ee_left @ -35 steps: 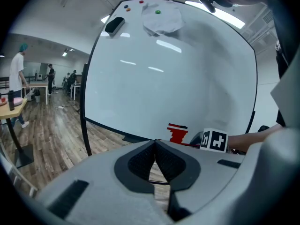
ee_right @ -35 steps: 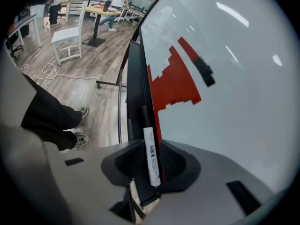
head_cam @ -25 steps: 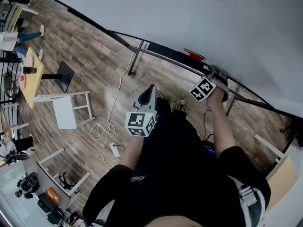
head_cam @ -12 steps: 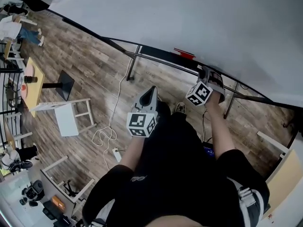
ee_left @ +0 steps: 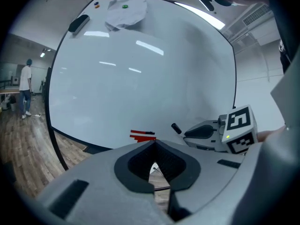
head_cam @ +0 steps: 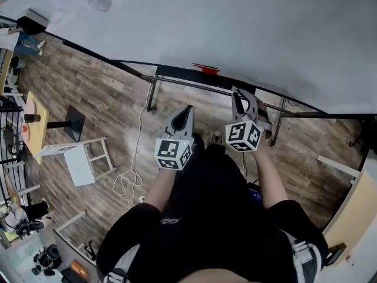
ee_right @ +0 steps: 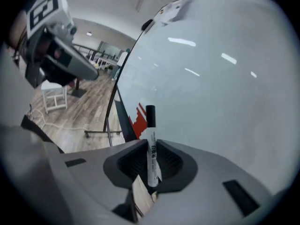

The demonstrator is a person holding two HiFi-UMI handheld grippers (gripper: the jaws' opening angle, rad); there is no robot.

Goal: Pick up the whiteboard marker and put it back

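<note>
Right gripper view: whiteboard marker [ee_right: 150, 130] stands upright between the jaws of the right gripper [ee_right: 150, 159]. The jaws have just been closing and are clenched on its white barrel. Its black cap pokes out past the jaw tips; the tail end sits back among the dark pads.

Handling, as judged: a light, stiff, smooth plastic cylinder that could swivel or slide in a two-point pinch. A mid-barrel hold, as here, looks sound. Leave the cap end alone, since it may pull off. The print on the barrel is too small to read.

Ahead of the jaws: whiteboard [ee_right: 225, 78], glossy and pale, mirroring ceiling lights, with a dark frame. A flat red item [ee_right: 138, 118] lies at its lower edge, just beyond the cap.

Left gripper view: left gripper [ee_left: 153, 161] has its jaws pressed together with nothing between them. Matte grey shells, black pads. Wood-plank floor [ee_right: 70, 111] lies below both.
</note>
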